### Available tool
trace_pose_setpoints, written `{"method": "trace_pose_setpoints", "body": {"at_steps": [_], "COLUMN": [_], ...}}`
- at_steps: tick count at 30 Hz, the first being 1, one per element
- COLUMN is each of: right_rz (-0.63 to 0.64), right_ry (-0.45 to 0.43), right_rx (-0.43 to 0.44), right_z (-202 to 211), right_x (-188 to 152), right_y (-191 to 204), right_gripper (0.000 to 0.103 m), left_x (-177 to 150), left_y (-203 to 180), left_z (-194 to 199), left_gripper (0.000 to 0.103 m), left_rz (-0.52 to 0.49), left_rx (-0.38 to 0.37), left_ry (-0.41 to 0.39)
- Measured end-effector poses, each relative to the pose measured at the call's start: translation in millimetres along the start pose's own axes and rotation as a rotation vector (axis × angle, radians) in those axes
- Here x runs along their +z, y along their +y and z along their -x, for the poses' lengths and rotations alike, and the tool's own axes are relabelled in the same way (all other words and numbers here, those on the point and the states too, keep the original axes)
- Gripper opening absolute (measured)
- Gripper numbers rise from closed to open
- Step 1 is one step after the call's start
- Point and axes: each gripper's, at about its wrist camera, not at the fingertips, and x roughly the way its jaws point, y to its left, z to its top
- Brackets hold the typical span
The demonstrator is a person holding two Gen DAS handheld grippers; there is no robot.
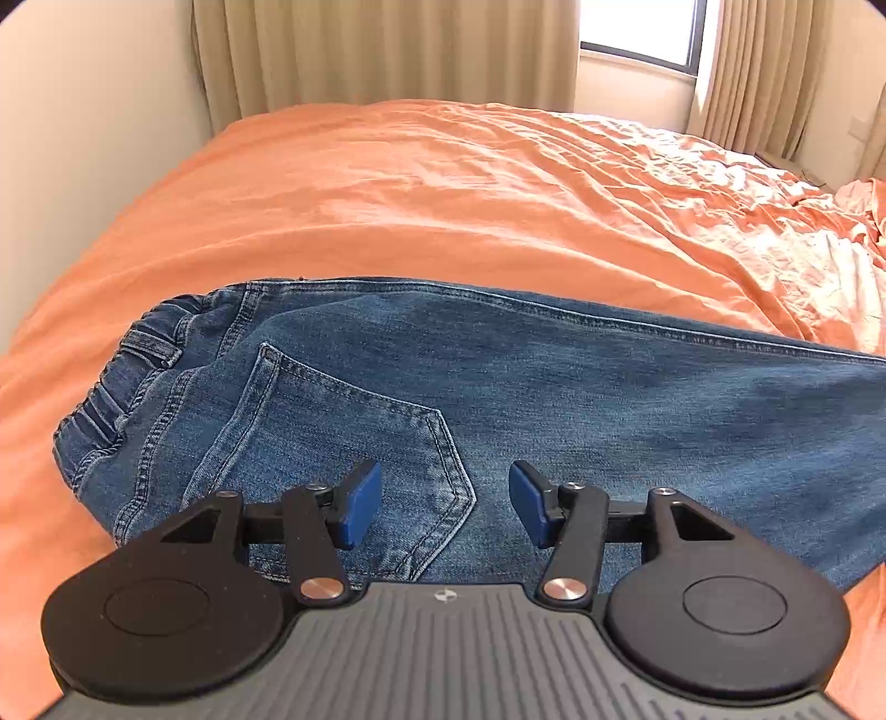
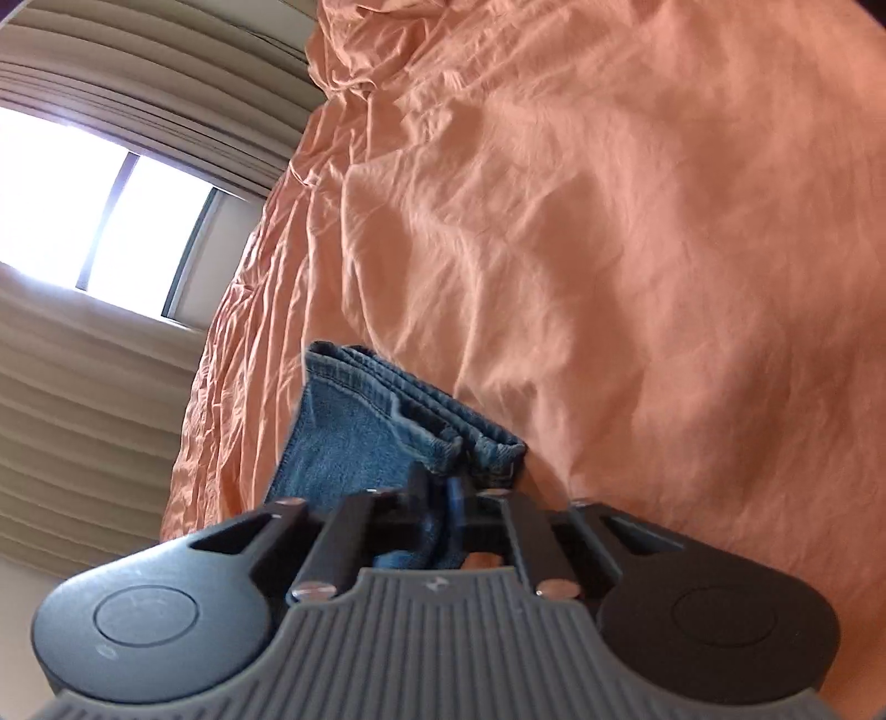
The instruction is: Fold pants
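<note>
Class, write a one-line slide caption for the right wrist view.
Right tool shut on the jeans at their hem end, lifted above the orange bedspread.

Pants [image 1: 498, 387]: blue denim, faded, with lighter stitching. Bedsheet [image 1: 443, 194]: orange, plain. Curtains [image 1: 360, 50]: beige, vertically pleated. Left gripper [image 1: 445, 501]: black body, blue pads [image 1: 362, 501], grey ribbed housing. Right gripper [image 2: 440, 498]: black and grey.

Pants [image 1: 498, 399]: your blue denim jeans, elastic waistband at left, back pocket facing up.
Pose: legs stacked, lying flat across the bed.
Hems [image 2: 410, 404]: doubled cuffs lifted, pinched at your right side.
</note>
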Motion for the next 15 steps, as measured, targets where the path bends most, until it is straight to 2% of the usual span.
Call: {"method": "trace_pose_setpoints", "body": {"at_steps": [1, 3, 6, 11, 12, 15], "right_rz": [0.067, 0.115, 0.079, 0.106, 0.120, 0.199], "right_ry": [-0.038, -0.054, -0.012, 0.004, 0.013, 0.043], "right_rx": [0.001, -0.053, -0.142, -0.190, -0.195, -0.189], "right_z": [10, 12, -7, -14, -13, 2], "right_x": [1, 0, 0, -5, -6, -12], "right_y": [10, 19, 7, 8, 14, 33], "right_gripper": [0.000, 0.000, 0.000, 0.000, 0.002, 0.030], "left_x": [0, -2, -4, -8, -9, -13], "left_y": [0, 1, 3, 2, 1, 0], "left_z": [1, 3, 5, 17, 21, 34], "left_gripper": [0.062, 0.062, 0.062, 0.062, 0.062, 0.062], "left_rz": [-0.004, -0.010, -0.020, -0.086, -0.101, -0.150], "left_rx": [-0.005, -0.021, -0.055, -0.115, -0.131, -0.186], "left_ry": [0.001, 0.000, 0.006, 0.010, 0.010, 0.020]}}
